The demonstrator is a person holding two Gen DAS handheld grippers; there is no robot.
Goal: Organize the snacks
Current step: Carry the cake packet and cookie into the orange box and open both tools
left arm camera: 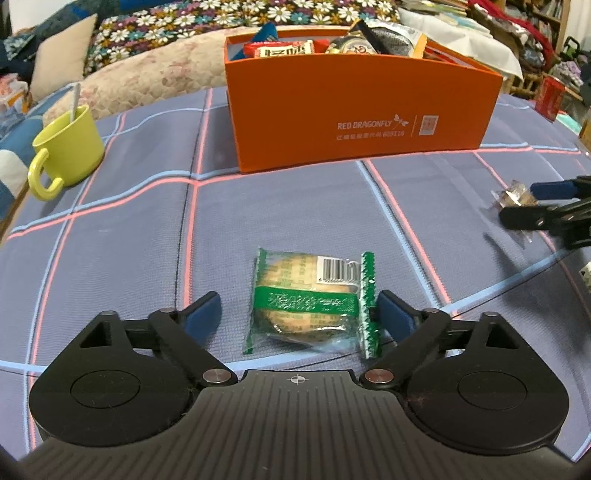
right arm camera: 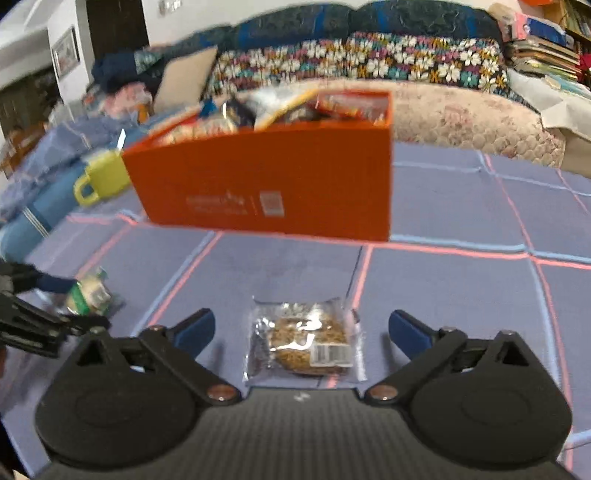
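Note:
A green-wrapped round pastry (left arm camera: 310, 302) lies on the blue checked cloth between the open fingers of my left gripper (left arm camera: 299, 308); the right finger touches the wrapper's edge. A clear-wrapped brown cookie (right arm camera: 304, 339) lies between the open fingers of my right gripper (right arm camera: 301, 326), apart from both. An orange box (left arm camera: 362, 110) with several snack packets stands behind; it also shows in the right wrist view (right arm camera: 273, 184). The right gripper (left arm camera: 524, 203) and its cookie (left arm camera: 513, 195) appear at the left view's right edge. The left gripper and pastry (right arm camera: 86, 293) appear at the right view's left edge.
A yellow-green mug (left arm camera: 66, 151) with a spoon stands left of the box on the cloth-covered table (left arm camera: 129, 236). A red can (left arm camera: 550, 96) stands at the far right. A sofa with cushions and a flowered blanket (left arm camera: 207, 22) lies behind the table.

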